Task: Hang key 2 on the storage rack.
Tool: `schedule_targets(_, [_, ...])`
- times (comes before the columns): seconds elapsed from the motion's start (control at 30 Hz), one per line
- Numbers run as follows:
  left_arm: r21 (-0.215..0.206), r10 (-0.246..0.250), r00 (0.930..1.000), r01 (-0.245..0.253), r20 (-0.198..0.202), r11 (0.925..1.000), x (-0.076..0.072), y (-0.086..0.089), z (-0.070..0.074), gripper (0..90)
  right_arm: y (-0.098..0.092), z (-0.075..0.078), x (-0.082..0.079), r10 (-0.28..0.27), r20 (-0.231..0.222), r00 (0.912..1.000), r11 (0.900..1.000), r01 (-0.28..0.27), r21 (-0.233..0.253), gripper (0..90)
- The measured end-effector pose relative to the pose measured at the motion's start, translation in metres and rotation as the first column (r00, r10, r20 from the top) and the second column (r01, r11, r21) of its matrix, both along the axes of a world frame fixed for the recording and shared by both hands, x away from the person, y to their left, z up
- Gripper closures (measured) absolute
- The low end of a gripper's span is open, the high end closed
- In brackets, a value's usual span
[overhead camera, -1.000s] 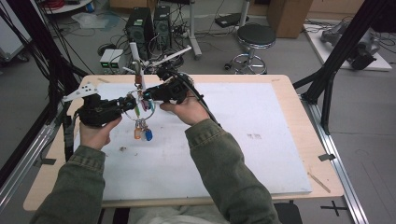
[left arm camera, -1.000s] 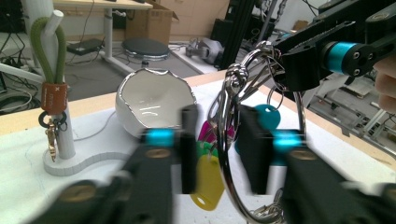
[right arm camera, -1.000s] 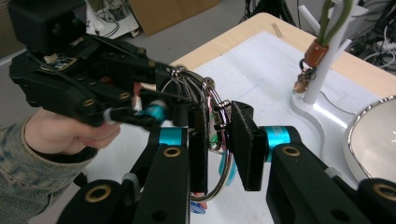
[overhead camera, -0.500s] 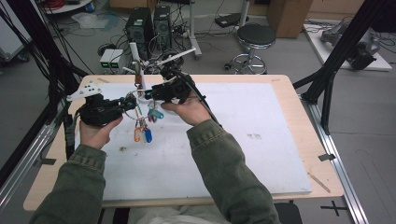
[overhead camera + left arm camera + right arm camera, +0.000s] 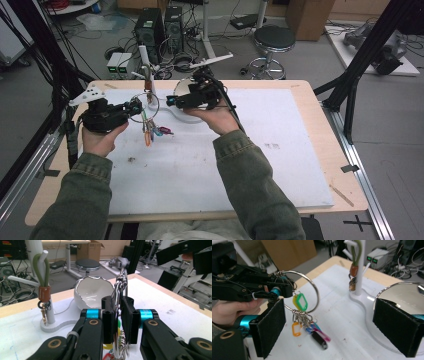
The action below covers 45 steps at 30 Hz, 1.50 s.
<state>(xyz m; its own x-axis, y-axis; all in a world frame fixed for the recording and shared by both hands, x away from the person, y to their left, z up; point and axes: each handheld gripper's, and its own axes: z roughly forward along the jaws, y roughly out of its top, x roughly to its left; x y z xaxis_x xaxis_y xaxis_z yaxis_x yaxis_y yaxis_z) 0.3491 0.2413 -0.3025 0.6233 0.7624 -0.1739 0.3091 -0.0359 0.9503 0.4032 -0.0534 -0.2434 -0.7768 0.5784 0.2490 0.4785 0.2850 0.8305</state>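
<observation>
Key ring — pinched between left gripper fingers (tags dangling).

The key ring is shiny silver metal. Below the key ring hang small tags: one yellow, one green with a white middle, one orange, one blue, and a pink and black piece. The left gripper beside the key ring is black with a turquoise band, and the right gripper has the same black pads and turquoise band. Behind the key ring stands a white stand with an olive-green strap and a brown leather band. The bowl is glossy white. The mat under the key ring is white, on a light wooden table.
</observation>
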Motion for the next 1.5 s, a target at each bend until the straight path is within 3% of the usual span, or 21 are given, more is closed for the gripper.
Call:
schedule_targets(0.07, [0.002,0.004,1.0,-0.004,-0.002,1.0,0.001,0.0,0.0,79.7,-0.009,-0.003,0.002,-0.023,-0.004,0.9997,1.0,0.023,-0.001,2.1])
schedule_targets(0.3, [0.006,0.017,0.9999,-0.017,-0.005,0.9998,0.004,0.002,-0.002,79.7,-0.036,-0.01,0.001,-0.062,0.013,0.998,0.998,0.063,-0.014,2.0])
schedule_targets(0.53, [0.015,0.033,0.9995,-0.033,-0.002,0.9994,0.006,0.005,0.0,79.7,-0.058,-0.02,-0.002,-0.11,0.037,0.9933,0.991,0.112,-0.078,2.0])
schedule_targets(0.67, [0.018,0.044,0.999,-0.044,0.003,0.9989,0.007,0.008,0.003,79.7,-0.073,-0.026,-0.004,-0.138,0.044,0.9894,0.986,0.142,-0.083,2.0])
schedule_targets(0.77, [0.018,0.049,0.9988,-0.049,0.007,0.9986,0.008,0.01,0.005,79.7,-0.084,-0.029,-0.007,-0.176,0.068,0.9821,0.98,0.181,-0.08,2.0])
schedule_targets(1.07, [0.024,0.071,0.9975,-0.071,0.0,0.9972,0.012,0.018,0.004,79.7,-0.118,-0.043,-0.011,-0.243,0.046,0.969,0.968,0.245,-0.059,2.0])
schedule_targets(1.37, [0.041,0.1,0.995,-0.099,-0.001,0.9942,0.016,0.025,0.006,79.6,-0.145,-0.055,-0.016,-0.281,0.052,0.9583,0.955,0.284,-0.079,2.0])
schedule_targets(1.5, [0.046,0.115,0.9934,-0.114,-0.002,0.9924,0.021,0.03,0.008,79.6,-0.158,-0.061,-0.019,-0.315,0.061,0.9473,0.945,0.319,-0.077,2.0])
